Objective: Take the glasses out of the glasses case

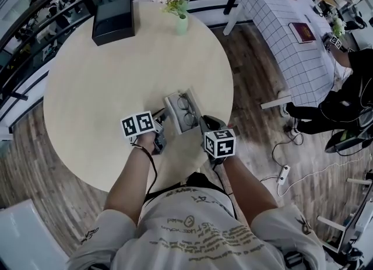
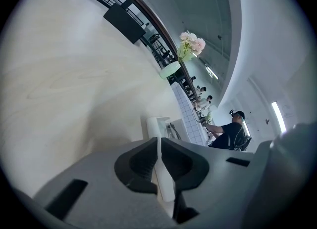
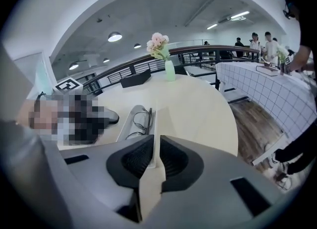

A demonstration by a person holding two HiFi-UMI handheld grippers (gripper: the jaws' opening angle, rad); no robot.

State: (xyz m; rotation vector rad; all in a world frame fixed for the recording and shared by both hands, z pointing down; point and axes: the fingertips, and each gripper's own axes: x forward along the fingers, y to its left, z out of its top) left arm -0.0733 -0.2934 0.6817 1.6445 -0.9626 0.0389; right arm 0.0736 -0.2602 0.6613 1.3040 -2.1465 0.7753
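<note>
An open white glasses case [image 1: 173, 107] lies on the round pale table [image 1: 99, 94], near its front edge. Dark-rimmed glasses [image 1: 186, 112] rest folded inside it. My left gripper [image 1: 160, 135] is at the case's near left corner, and in the left gripper view its jaws [image 2: 159, 149] are shut on a thin white wall of the case [image 2: 153, 124], with the glasses [image 2: 173, 130] just beyond. My right gripper [image 1: 205, 126] is at the case's right side. In the right gripper view it [image 3: 156, 154] pinches the case's other thin wall [image 3: 154, 124], beside the glasses [image 3: 140, 120].
A black box [image 1: 113, 21] and a green vase of pink flowers [image 1: 182, 24] stand at the table's far side. To the right are a table with a checked cloth [image 1: 285, 30] and a seated person [image 1: 349, 94]. A power strip [image 1: 284, 174] lies on the wooden floor.
</note>
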